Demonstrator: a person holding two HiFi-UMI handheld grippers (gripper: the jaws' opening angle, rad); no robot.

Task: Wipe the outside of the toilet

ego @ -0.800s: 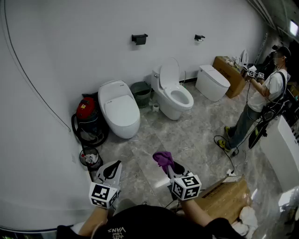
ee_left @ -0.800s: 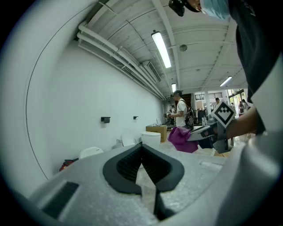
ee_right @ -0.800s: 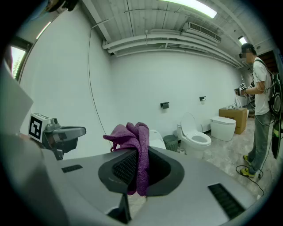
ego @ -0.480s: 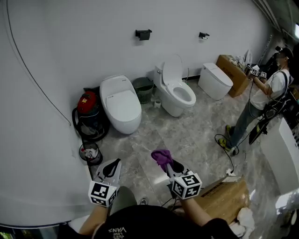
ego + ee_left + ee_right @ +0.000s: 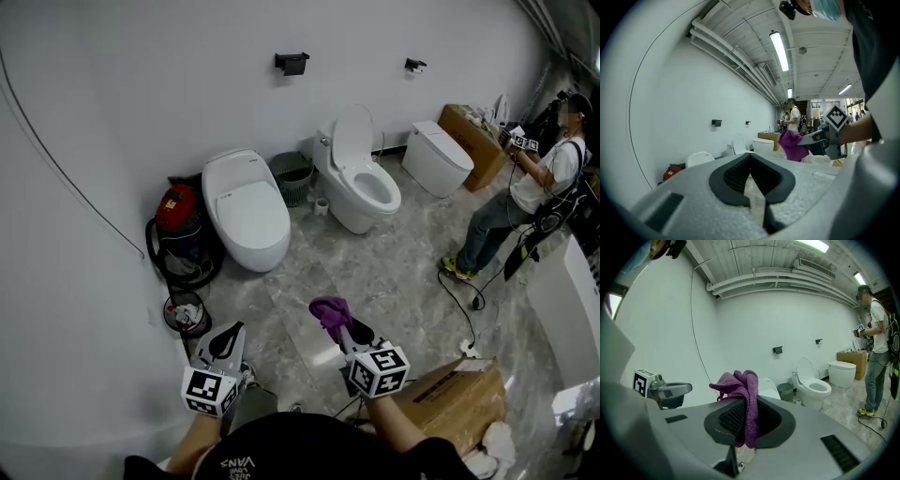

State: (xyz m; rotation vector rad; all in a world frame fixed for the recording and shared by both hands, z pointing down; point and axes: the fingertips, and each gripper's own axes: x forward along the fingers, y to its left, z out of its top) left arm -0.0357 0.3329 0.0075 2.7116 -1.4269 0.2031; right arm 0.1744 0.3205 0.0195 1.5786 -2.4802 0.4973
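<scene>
Head view, right tool (image 5: pixel 343 331) forward, gripping cloth (image 5: pixel 327 309)

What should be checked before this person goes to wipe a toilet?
1. Cloth held: ok. The right claw is clamped on the purple fuzzy cloth.
2. Other claw free: ok. The left claw is shut with nothing in it.
3. Toilet within reach: not ok. The nearest one, the white toilet with its lid down, stands well ahead across the grey marble floor.
4. Bystander out of the way: ok. The standing person in the white shirt is far to the right, away from that toilet.
5. Cloth damp or clean enough: cannot tell.
</scene>
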